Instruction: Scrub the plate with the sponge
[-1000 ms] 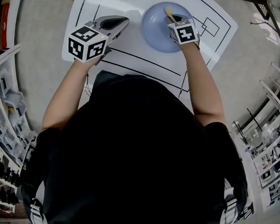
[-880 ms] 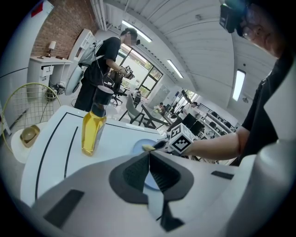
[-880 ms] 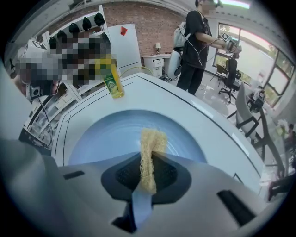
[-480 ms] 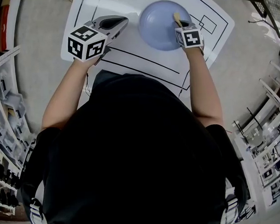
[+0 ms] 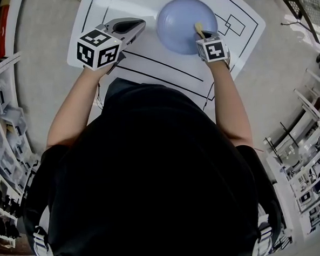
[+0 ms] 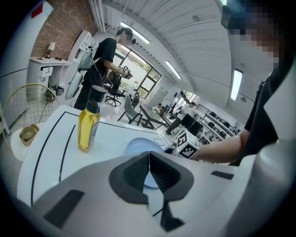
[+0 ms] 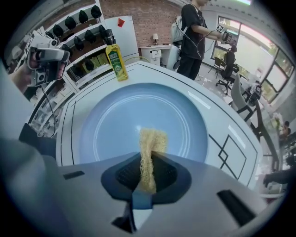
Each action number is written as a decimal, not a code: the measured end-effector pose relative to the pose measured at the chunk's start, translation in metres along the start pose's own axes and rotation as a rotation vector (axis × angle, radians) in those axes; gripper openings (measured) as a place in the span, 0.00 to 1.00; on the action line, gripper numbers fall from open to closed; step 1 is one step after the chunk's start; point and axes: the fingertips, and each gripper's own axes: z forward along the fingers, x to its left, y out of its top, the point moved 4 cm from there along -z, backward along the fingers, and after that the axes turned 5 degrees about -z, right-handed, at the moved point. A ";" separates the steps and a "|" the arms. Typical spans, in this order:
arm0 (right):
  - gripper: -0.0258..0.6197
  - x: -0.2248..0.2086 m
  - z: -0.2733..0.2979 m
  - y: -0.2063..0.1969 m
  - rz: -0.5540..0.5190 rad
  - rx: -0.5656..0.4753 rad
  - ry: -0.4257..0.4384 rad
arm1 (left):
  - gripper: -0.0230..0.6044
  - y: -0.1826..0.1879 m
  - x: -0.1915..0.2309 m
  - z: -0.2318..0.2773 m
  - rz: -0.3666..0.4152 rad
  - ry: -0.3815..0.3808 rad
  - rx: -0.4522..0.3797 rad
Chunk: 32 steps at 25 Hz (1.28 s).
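A pale blue plate point(image 5: 182, 24) point(image 7: 138, 125) lies on the white mat; its rim also shows past the left jaws point(image 6: 138, 147). My right gripper point(image 5: 202, 32) point(image 7: 149, 159) is shut on a thin tan sponge point(image 7: 150, 148) point(image 5: 198, 28), whose tip rests on the plate's near right part. My left gripper point(image 5: 137, 25) point(image 6: 149, 169) hovers over the mat left of the plate, jaws closed together with nothing between them.
A bottle of yellow liquid point(image 6: 88, 124) point(image 7: 116, 60) stands on the white mat point(image 5: 145, 55) beyond the plate. A wire rack point(image 6: 23, 106) and small cup point(image 6: 28, 133) sit at the table's far side. Shelving point(image 5: 0, 123) lines the left. A person point(image 7: 194, 32) stands in the background.
The right gripper with the sponge slid across the plate, first rightward toward the rim, then slightly back left. The left gripper stayed put.
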 end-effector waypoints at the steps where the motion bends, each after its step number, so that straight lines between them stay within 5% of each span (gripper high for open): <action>1: 0.10 0.003 0.000 -0.002 0.000 0.005 0.002 | 0.05 -0.001 -0.001 -0.001 0.000 -0.001 -0.002; 19: 0.10 0.077 0.010 0.015 -0.116 0.006 0.100 | 0.05 -0.011 -0.005 -0.010 -0.010 -0.001 -0.010; 32: 0.10 0.087 0.018 0.028 -0.101 -0.013 0.134 | 0.05 -0.012 0.000 -0.015 -0.018 0.003 -0.015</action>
